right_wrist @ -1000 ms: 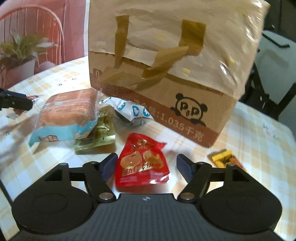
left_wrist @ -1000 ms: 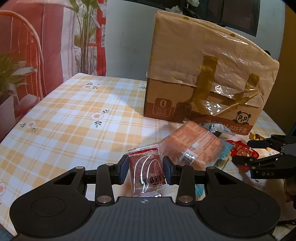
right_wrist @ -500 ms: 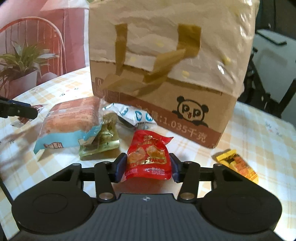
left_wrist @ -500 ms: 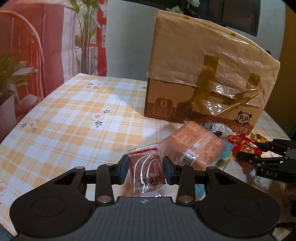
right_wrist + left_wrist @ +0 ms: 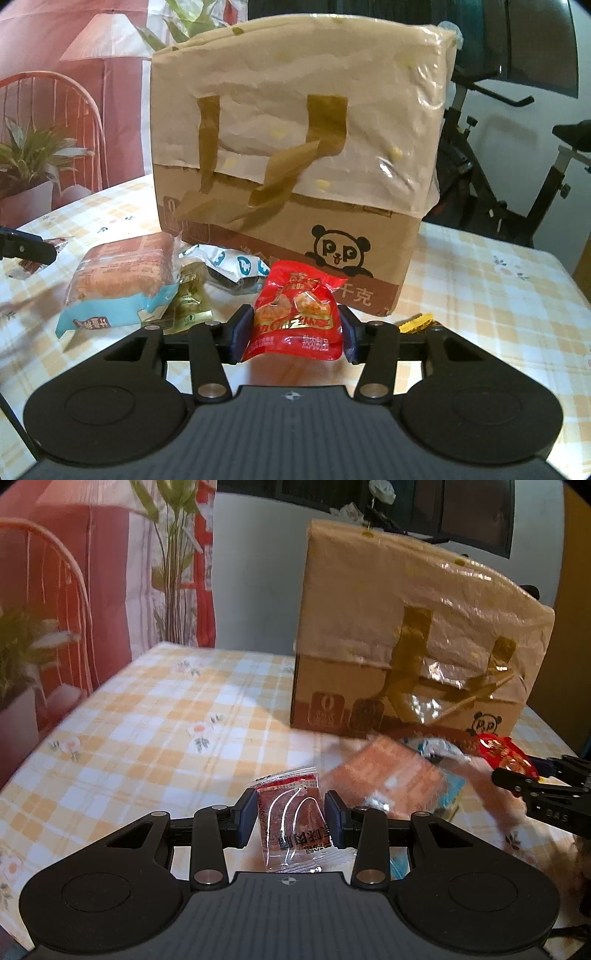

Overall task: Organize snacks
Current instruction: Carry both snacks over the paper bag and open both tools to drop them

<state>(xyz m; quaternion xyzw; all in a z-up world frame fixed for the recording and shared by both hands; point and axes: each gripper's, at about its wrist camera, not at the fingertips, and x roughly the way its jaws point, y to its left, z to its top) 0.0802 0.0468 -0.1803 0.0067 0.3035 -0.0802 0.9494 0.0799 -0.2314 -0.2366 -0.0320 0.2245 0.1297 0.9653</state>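
Closing within the last second, the right gripper (image 5: pixel 291 334) now clamps the glossy red snack pouch (image 5: pixel 293 314), lifted off the checked tablecloth (image 5: pixel 498 295); the left gripper (image 5: pixel 290 818) stays clamped on a clear-wrapped reddish snack packet (image 5: pixel 291 823), so both are ready for sorting.

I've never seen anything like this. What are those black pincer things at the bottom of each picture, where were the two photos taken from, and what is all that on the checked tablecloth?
There is no robot here: a person holds a two-finger tool in each hand, and each carries a wide-angle camera looking along its fingers. One picture comes from the left tool, the other from the right tool.

The left tool is closed on a clear packet of reddish snack. The right tool grips a red snack pouch, its jaws having just closed on it.

On the table stands a cardboard box with a panda logo, under a plastic bag. Before it lie a wrapped bread loaf, a greenish-gold packet, a white-and-blue packet and a yellow wrapper.
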